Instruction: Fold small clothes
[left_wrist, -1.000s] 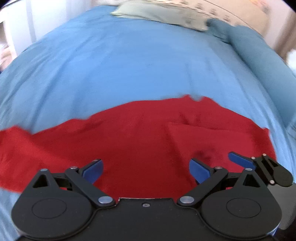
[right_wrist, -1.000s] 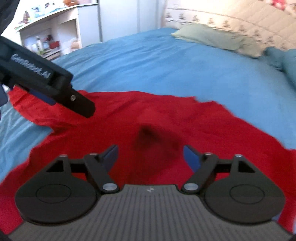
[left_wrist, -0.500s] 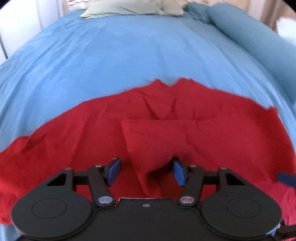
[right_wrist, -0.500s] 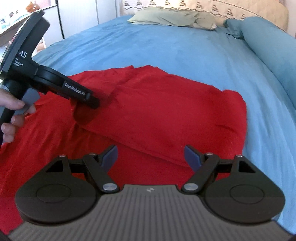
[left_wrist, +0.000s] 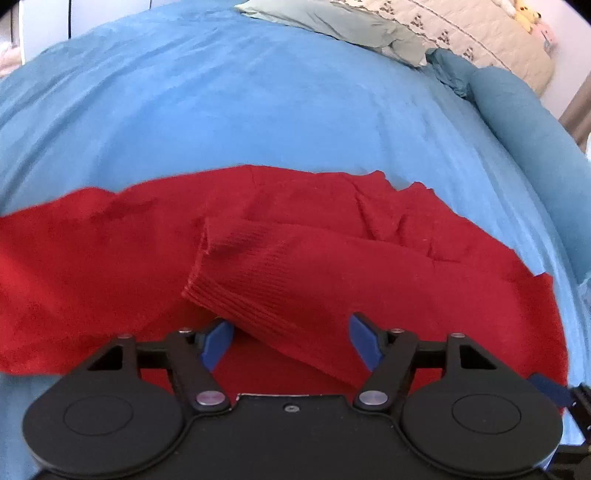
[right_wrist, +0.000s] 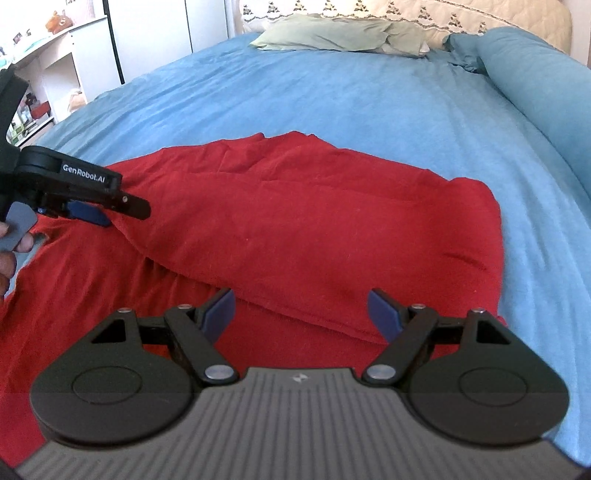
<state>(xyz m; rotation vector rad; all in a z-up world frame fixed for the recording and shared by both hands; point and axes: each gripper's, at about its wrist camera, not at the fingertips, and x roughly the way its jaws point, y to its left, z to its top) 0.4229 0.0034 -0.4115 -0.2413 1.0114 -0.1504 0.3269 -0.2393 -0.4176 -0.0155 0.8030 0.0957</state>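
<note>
Blue pads of my left hand-held gripper (left_wrist: 290, 341) stand wide apart, and the ribbed cuff of a sleeve (left_wrist: 236, 291) lies loose between them, not pinched; from the left wrist view I cannot tell whether the cuff touches either pad. My right hand-held gripper (right_wrist: 301, 314) is spread just as wide and has hold of nothing; a folded edge of the cloth runs across the gap between its fingers.

Both sit low over the red sweater (right_wrist: 314, 221), a soft knit with fine ribbing at the cuff and a fuzzy, matte face. It lies on the bed (right_wrist: 351, 92), near my side. In the left wrist view the sleeve is drawn across the body of the garment, its cuff end open and slightly lifted, with creases fanning out behind it. In the right wrist view the right half of the sweater is doubled over onto itself, forming a thick, rounded fold along its outer edge, while the layer beneath spreads flat toward the left.

Farther off, the blue bedcover runs smooth and lightly wrinkled to a pale green pillow (right_wrist: 332, 35) at the head, with a teal bolster (right_wrist: 535, 74) along the right side and a cream quilted headboard (right_wrist: 443, 14) behind.
</note>
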